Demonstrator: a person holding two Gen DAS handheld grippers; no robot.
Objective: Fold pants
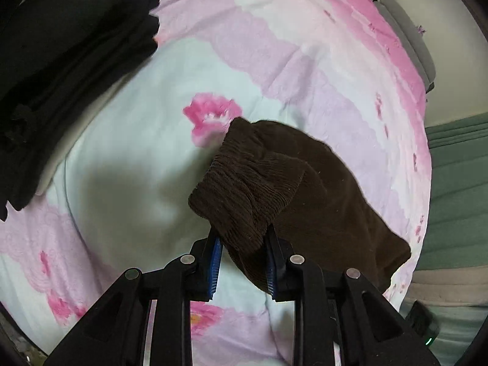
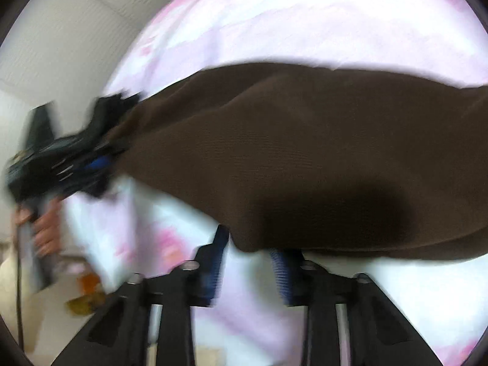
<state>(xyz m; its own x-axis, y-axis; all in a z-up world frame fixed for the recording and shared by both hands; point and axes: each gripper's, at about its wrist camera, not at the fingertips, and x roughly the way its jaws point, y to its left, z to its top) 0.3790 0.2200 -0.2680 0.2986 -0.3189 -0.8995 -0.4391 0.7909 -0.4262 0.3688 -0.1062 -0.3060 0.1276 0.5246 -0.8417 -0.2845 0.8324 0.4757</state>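
Observation:
The brown corduroy pants (image 1: 299, 183) hang over the pink and mint flowered bedsheet (image 1: 137, 152). My left gripper (image 1: 244, 244) is shut on the ribbed hem end of the pants, which is bunched between its blue pads. In the blurred right wrist view the pants (image 2: 305, 152) stretch across the frame. My right gripper (image 2: 248, 253) is at their lower edge with its jaws apart; the cloth edge lies over the right fingertip, and the grip is unclear. The left gripper (image 2: 100, 152) shows there at the left, holding the pants' end.
A stack of folded black clothes (image 1: 61, 61) lies on the bed at the upper left. The bed's grey edge (image 1: 411, 36) and a green surface (image 1: 457, 183) are at the right. A white wall (image 2: 61, 45) is to the left.

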